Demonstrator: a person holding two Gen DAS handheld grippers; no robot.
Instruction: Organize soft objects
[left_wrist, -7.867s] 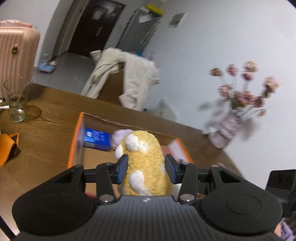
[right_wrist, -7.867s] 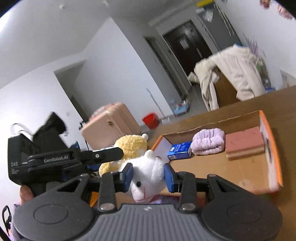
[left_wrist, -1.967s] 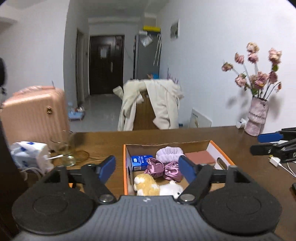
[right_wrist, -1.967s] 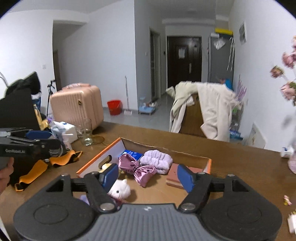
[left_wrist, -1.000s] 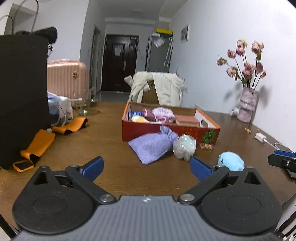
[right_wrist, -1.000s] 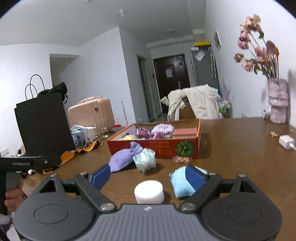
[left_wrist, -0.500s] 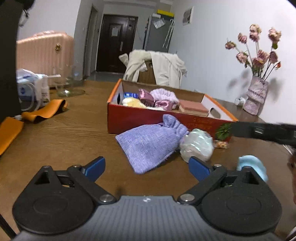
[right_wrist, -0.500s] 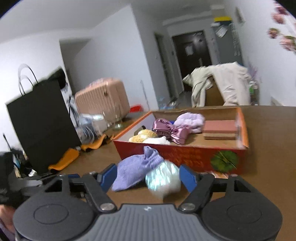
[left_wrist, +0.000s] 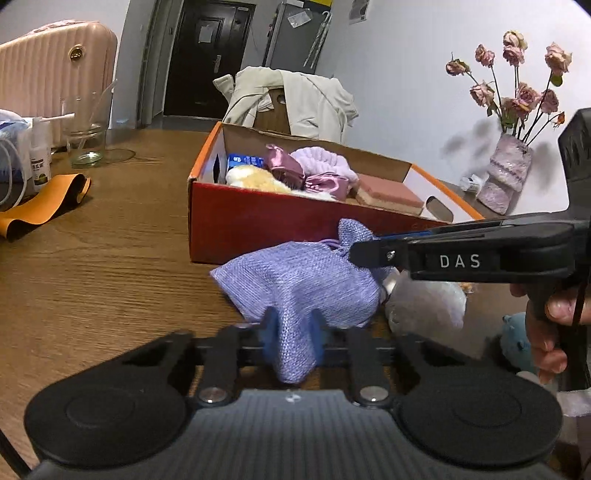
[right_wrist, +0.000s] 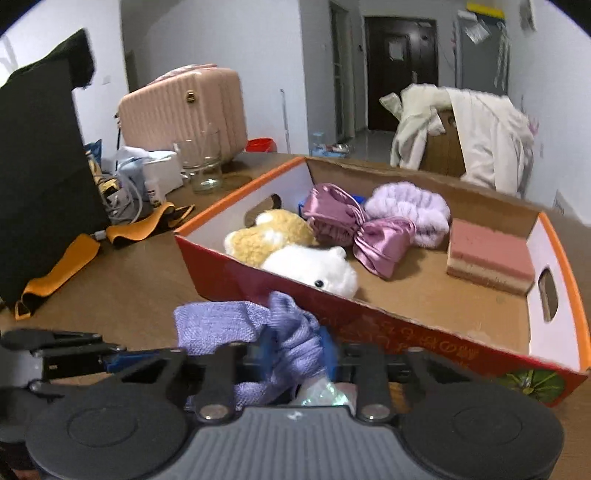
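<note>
— What has changed since a second ago?

— Back then both grippers hung spread wide, well back from the lilac cloth pouch (left_wrist: 295, 280), which lay untouched on the wooden table (left_wrist: 110, 266) in front of the red box (left_wrist: 236, 225). Now the left gripper (left_wrist: 291, 332) is clenched on the pouch's near corner, cloth bunched between its blue pads.

— And the other?

— The right gripper (right_wrist: 295, 350) has come in from the side (in the left wrist view its black finger reaches the gathered neck) and is pinched on that tied end. The pouch is out of the box, just before its front wall, a pale shiny bundle (left_wrist: 424, 306) touching it on the right.

— The box contents?

— Same as before: a yellow plush (right_wrist: 269, 232), a white plush (right_wrist: 310, 269), a satin bow (right_wrist: 354, 229), a lilac headband (right_wrist: 410, 210) and a pink sponge (right_wrist: 487, 254).
</note>
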